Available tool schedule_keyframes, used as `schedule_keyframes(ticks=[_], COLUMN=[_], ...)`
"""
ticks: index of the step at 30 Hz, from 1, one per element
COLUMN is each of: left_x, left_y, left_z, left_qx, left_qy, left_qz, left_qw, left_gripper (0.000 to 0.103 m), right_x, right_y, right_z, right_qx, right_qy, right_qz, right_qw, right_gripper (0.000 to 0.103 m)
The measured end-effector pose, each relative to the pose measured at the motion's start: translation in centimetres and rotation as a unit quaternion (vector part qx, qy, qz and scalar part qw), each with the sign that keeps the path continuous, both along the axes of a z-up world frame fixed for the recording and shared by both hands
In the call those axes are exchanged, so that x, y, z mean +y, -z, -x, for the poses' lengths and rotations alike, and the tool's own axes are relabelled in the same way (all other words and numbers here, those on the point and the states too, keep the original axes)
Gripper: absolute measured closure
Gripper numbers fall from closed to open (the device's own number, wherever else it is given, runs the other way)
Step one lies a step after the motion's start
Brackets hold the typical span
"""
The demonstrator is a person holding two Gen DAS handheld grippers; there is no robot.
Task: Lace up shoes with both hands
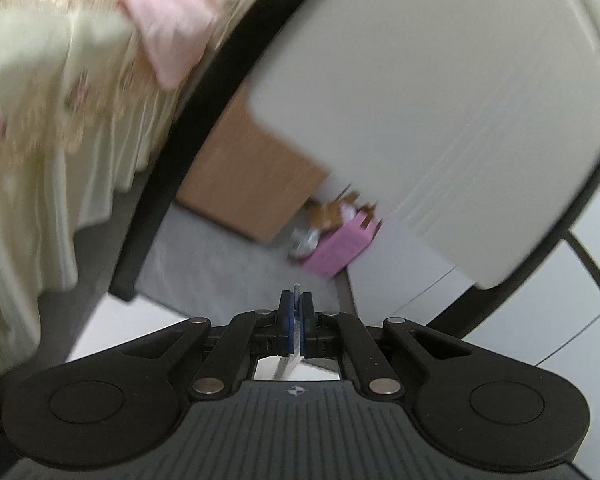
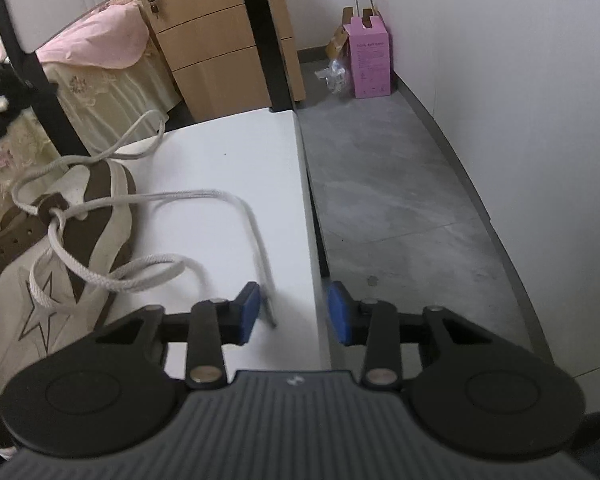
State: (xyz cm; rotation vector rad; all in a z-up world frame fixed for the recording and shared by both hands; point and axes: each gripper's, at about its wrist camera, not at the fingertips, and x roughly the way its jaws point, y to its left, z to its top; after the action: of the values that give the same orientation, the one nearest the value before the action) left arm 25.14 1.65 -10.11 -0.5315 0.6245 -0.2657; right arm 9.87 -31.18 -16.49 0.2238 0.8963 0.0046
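A: How do your left fingers (image 1: 296, 320) stand?

B: Your left gripper's blue pads are pressed together, pinching a thin pale strip that looks like the lace end (image 1: 296, 289); its stiff tip pokes out just past them, and the strip runs down behind them. That view is blurred and faces the room, not the shoe.

A: And your right fingers (image 2: 294, 312)?

B: Spread about halfway, touching nothing. The aglet (image 2: 271, 316) of the shoelace (image 2: 172, 197) lies on the counter (image 2: 228, 148) between them, just beside the left pad (image 2: 250, 312) but apart from it. The right pad (image 2: 338, 312) hangs past the counter's right edge, over the grey floor (image 2: 396, 200).

A: Where is your shoe?

B: The cream and brown shoe (image 2: 100, 200) with a star on its side lies at the counter's left side. The lace loops out of its eyelets and curves across the counter toward the right edge, then back to your right fingers.
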Motion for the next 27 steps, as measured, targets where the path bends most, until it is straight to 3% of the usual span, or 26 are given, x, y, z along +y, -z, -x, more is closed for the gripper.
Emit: schedule_keyframes(ticks=[3,6,10,14,17,21,27], left_x=[0.4,1.4,2.4,3.2,2.8,2.4,1.6], left_y=[-1.2,-2.5,-5.0,-9.4,-13.4,-19.9,-28.5], left_z=[1.4,3.4,5.7,7.5,8.4,9.4,10.1], left_qx=[-0.02,-0.036,-0.068,-0.107,-0.162,-0.229,-0.309], left_qy=[-0.007,-0.016,-0.034,-0.035,-0.035,-0.024,-0.004], left_qz=[-0.013,-0.012,-0.019,-0.025,-0.057,-0.08,-0.085], left_qw=[0.9997,0.9992,0.9969,0.9933,0.9845,0.9699,0.9472], left_gripper=[0.1,0.1,0.1,0.1,0.1,0.1,0.1], right_x=[0.2,-0.4,-1.7,-1.9,-2.1,-1.9,-1.1], right_y=[0.1,-0.1,-0.4,-2.8,-6.5,-13.7,-25.4], right_z=[0.3,0.7,0.8,1.6,2.8,4.2,4.9], right_qx=[-0.005,-0.008,-0.013,-0.071,-0.14,-0.254,-0.411], right_qy=[-0.001,0.024,0.051,0.07,0.084,0.092,0.092], right_qz=[0.012,0.009,-0.021,-0.015,-0.015,-0.009,-0.002], right_qw=[1.0,1.0,0.998,0.995,0.986,0.963,0.907], right_gripper=[0.074,0.099,0.1,0.1,0.1,0.1,0.1])
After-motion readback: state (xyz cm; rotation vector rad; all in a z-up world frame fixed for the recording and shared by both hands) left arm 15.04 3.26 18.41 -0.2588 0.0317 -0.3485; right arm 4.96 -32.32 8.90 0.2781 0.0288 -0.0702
